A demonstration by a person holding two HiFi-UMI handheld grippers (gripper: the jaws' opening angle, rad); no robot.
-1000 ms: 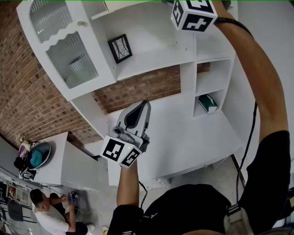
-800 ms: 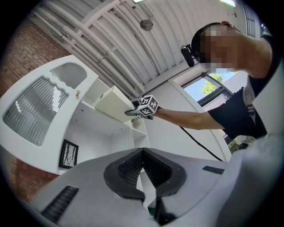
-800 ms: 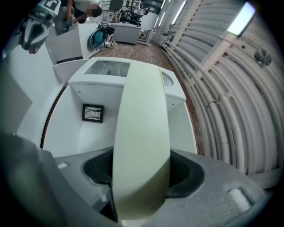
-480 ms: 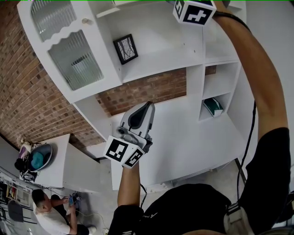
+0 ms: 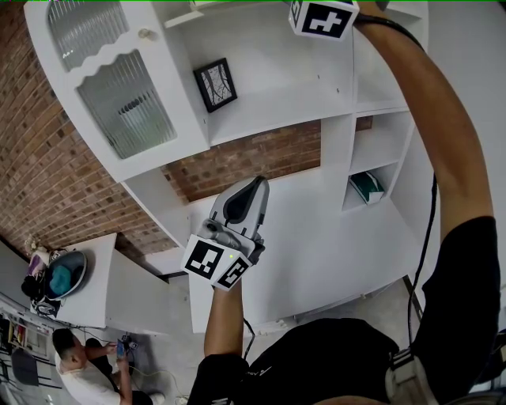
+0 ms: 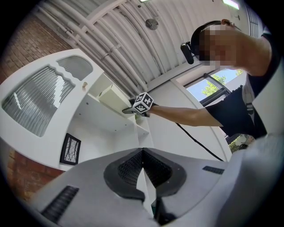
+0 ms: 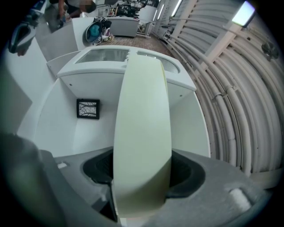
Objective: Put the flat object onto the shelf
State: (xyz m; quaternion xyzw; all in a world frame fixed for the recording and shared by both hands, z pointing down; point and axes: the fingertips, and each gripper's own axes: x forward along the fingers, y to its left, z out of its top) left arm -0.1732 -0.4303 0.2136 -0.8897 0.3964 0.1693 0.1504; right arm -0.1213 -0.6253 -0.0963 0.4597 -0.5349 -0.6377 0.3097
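Right gripper (image 7: pixel 143 170): jaws pinching the flat object (image 7: pixel 143 133), pads on both faces. It's a pale cream panel held on edge, running from the jaws out toward 12 o'clock in the right gripper view. Its far end overlaps the top of the white cabinet (image 5: pixel 332 245). Can't tell if it touches a shelf board.

In the head view only my right marker cube (image 5: pixel 322 17) shows, at 12 o'clock on the top edge, arm stretched up to it. The left gripper view has the panel's free end inside the top shelf bay (image 6: pixel 100 91), at 11 o'clock from that cube.

Left gripper (image 6: pixel 142 155): jaws pressed together at the tips, nothing between them. It sits mid-frame in the head view over the cabinet counter, pointing toward 12–1 o'clock.

Other items, head view:
- framed picture (image 5: pixel 216 84), propped on the middle shelf, 11 o'clock from the left gripper
- glass door (image 5: pixel 126 103), swung open, at 10 o'clock
- teal object (image 5: pixel 366 187), in a small cubby at 3 o'clock
- brick wall (image 5: pixel 47 174), at 9 o'clock
- person (image 5: pixel 75 360), sitting on the floor, at 7 o'clock
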